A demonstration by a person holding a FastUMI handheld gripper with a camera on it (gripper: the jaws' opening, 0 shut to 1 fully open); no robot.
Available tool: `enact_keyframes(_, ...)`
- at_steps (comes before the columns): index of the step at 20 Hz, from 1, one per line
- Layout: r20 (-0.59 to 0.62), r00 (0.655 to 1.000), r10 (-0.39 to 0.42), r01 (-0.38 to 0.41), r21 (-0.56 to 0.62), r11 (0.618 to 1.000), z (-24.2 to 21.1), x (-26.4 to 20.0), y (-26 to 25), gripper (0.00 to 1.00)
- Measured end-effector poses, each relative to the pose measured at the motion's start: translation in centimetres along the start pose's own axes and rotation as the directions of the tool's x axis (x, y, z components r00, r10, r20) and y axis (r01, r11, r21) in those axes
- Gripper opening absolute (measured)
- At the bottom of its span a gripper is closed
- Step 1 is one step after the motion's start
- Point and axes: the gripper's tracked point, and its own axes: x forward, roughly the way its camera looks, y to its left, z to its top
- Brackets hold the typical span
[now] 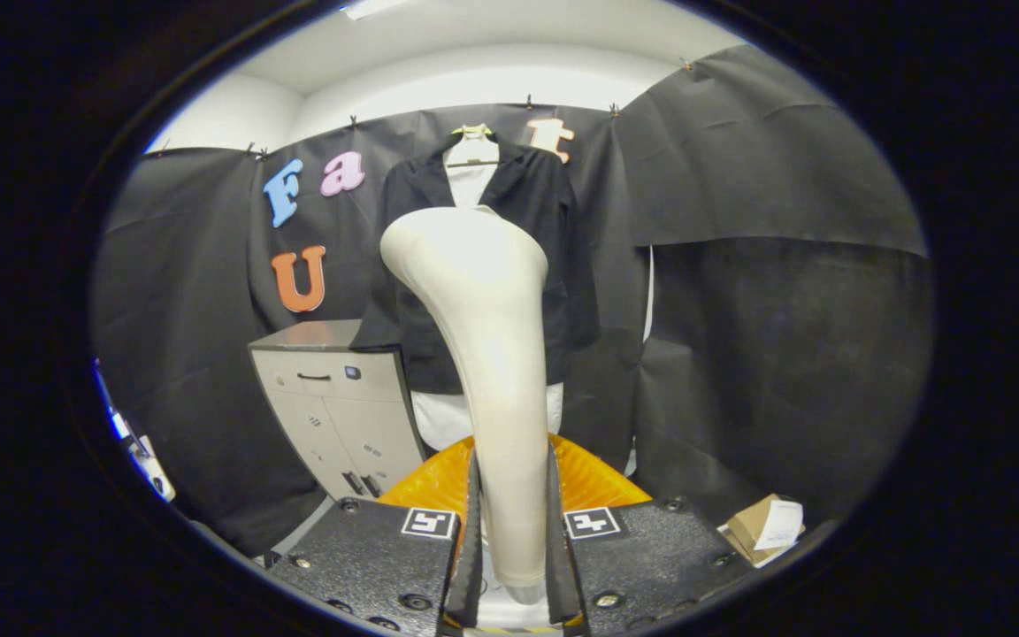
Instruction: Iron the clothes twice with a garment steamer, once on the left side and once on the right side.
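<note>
A cream garment steamer [483,336] stands upright between my fingers, its handle pinched by both and its head curving up and to the left. My gripper [514,522] is shut on that handle. Beyond the steamer, a black jacket over a white shirt [554,230] hangs on a hanger against the booth's back wall. The steamer's head covers the middle of the jacket and stands well short of the cloth. Below the handle lies an orange ribbed object [593,482], partly hidden by the fingers.
A grey cabinet with drawers [333,398] stands to the left of the jacket. A small cardboard box [766,528] lies on the floor to the right of my fingers. Black cloth walls enclose the space.
</note>
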Motion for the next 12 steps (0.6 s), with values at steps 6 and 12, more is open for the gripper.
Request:
enact_keyframes(6, 0.004, 0.999, 0.045, -0.045, 0.008, 0.999, 0.07, -0.27, -0.42, 0.32)
enact_keyframes(12, 0.010, 0.997, 0.075, -0.075, -0.006, 0.997, 0.35, -0.43, -0.55, 0.32)
